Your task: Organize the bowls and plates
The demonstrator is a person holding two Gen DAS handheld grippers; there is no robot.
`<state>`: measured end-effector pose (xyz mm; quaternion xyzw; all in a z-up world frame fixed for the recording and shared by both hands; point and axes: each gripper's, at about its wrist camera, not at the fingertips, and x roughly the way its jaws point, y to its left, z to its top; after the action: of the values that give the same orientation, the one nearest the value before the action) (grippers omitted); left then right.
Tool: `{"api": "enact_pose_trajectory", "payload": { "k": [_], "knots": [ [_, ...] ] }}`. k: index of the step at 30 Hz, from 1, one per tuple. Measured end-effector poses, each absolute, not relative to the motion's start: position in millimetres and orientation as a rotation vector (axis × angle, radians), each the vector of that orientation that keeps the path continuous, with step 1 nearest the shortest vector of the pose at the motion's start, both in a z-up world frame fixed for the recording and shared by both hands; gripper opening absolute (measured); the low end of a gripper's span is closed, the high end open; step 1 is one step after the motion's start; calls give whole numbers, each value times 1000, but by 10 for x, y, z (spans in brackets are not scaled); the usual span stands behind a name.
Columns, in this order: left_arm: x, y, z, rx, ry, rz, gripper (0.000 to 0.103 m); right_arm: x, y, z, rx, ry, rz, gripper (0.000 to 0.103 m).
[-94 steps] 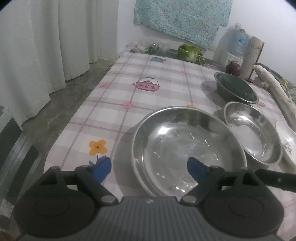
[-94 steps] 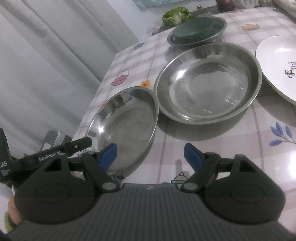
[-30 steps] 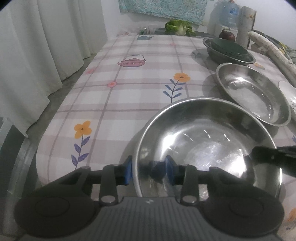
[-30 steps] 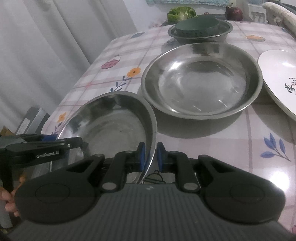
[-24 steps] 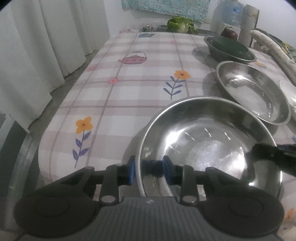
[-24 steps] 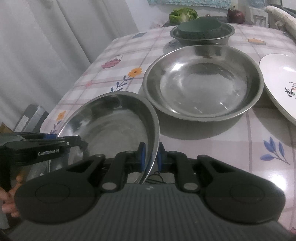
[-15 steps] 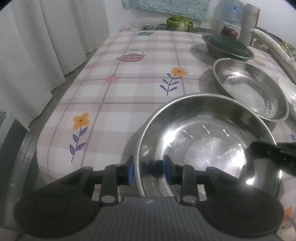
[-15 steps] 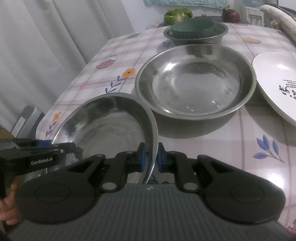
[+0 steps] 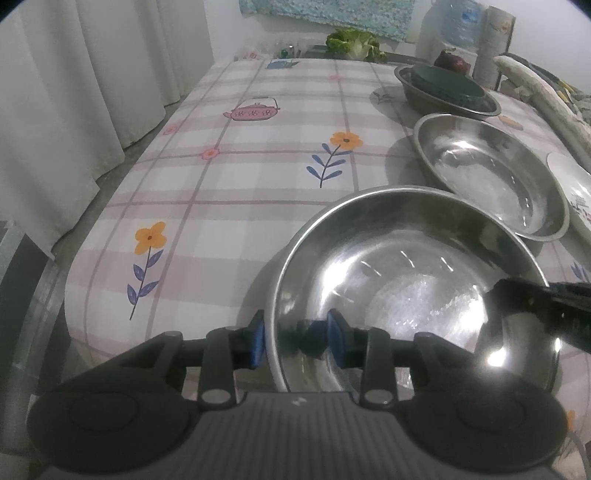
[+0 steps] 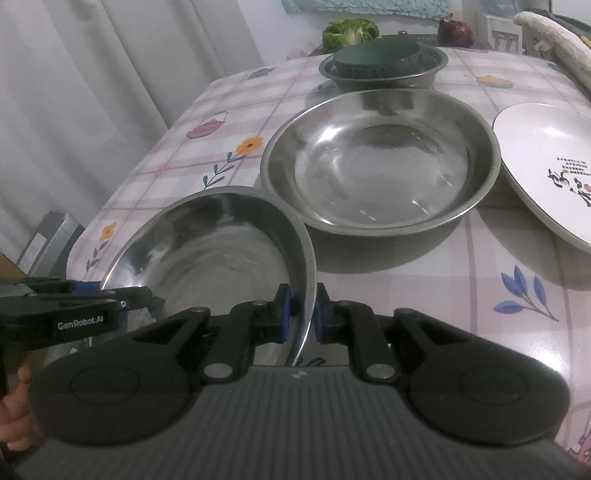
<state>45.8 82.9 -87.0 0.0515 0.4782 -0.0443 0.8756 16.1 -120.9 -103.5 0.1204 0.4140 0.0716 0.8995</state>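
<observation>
Both grippers' fingers straddle steel bowl (image 9: 406, 280) rim: right gripper (image 10: 301, 314) clamped, left gripper (image 9: 295, 338) apparently loosening.

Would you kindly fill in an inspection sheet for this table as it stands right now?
Surface: plaid tablecloth with flower and teapot prints covering the table.
Job's things: near steel bowl, its rim between the jaws of both grippers; wider steel bowl behind it; white printed plate beside that; dark green dish inside a far steel bowl.
Clutter: leafy green vegetable and a purple onion at the far end.
Grippers: left gripper straddles the near rim, jaws opening; right gripper shut on the opposite rim.
Cables: nothing seen.
Surroundings: white curtains, patterned blue cloth on the wall.
</observation>
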Motion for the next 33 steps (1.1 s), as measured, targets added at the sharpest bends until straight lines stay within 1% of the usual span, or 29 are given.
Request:
{"api": "enact_pose_trajectory", "payload": {
  "k": [16, 33],
  "knots": [
    [481, 829, -864, 98, 992, -75, 35, 165, -1247, -1042, 303, 862, 148, 14],
    [422, 897, -891, 75, 962, -112, 36, 119, -1210, -1060, 283, 833, 134, 14]
  ]
}}
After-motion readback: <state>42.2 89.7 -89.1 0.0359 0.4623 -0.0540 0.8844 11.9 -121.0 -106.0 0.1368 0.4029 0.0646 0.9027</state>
